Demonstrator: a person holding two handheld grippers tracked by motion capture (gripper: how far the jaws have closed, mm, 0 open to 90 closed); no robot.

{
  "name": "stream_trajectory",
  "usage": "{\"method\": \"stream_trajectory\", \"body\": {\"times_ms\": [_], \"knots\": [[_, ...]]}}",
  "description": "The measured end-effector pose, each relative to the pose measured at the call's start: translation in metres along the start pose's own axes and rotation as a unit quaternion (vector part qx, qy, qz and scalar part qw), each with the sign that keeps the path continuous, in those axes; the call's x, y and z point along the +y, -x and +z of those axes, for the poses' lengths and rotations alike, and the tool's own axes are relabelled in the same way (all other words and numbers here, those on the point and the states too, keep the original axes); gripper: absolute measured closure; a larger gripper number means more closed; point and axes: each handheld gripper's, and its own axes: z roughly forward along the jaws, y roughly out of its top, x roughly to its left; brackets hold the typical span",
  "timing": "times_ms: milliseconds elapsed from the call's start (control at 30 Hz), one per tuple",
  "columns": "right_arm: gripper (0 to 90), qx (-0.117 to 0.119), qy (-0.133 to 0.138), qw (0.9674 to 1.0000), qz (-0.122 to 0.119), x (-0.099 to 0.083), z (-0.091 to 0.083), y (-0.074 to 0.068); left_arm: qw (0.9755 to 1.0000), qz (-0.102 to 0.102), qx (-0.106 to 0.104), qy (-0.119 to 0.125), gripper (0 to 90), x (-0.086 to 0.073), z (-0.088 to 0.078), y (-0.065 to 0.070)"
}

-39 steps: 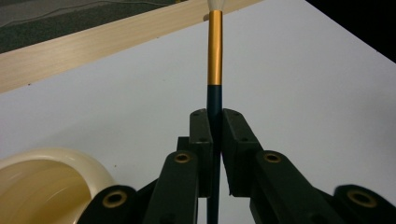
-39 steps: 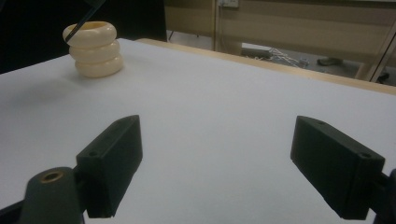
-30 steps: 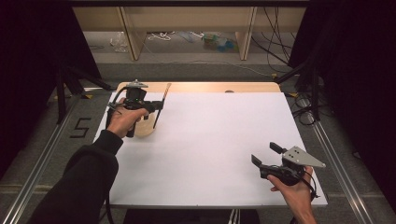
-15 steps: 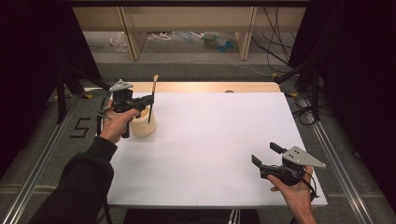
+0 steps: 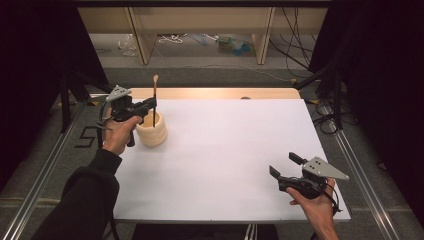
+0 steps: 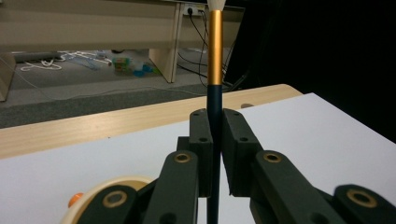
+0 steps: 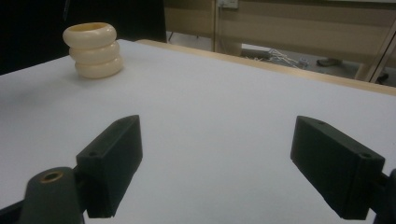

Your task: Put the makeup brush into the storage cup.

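A slim brush (image 5: 155, 92) with a dark handle, gold ferrule (image 6: 215, 51) and pale tip stands upright, and my left gripper (image 5: 152, 106) is shut on its handle. In the left gripper view the two jaws (image 6: 215, 128) press on the handle from both sides. The brush's lower end reaches the mouth of a cream ribbed holder (image 5: 151, 131) at the table's back left; how deep it goes is hidden. Something orange (image 6: 74, 199) peeks from the holder (image 6: 95, 193). My right gripper (image 5: 285, 164) rests open near the front right, nothing between its jaws (image 7: 229, 163), facing the holder (image 7: 94, 50).
A white sheet (image 5: 235, 150) covers the table, with a wooden strip (image 5: 210, 93) along its back edge. Beyond it are shelf legs and cables on the floor (image 5: 200, 42). Dark stands and rails flank both sides.
The left hand has turned the brush from a lean to upright and brought it over the holder. The right gripper has stayed where it was.
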Motion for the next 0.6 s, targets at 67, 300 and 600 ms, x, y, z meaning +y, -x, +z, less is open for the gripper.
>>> {"method": "stream_trajectory", "body": {"times_ms": [67,300,600], "knots": [[17.6,0.004,0.006,1.0000,0.003,0.000,0.001,0.000,1.0000,-0.001,0.004,0.005,82.9,0.000,0.000,-0.002],[17.7,0.000,0.000,1.0000,0.000,0.000,0.000,0.000,0.9994,-0.005,0.025,0.021,82.9,0.001,0.001,-0.014],[17.6,0.004,0.008,1.0000,0.000,-0.001,0.001,0.000,0.9975,0.001,0.051,0.050,82.8,0.000,0.004,-0.024]]}}
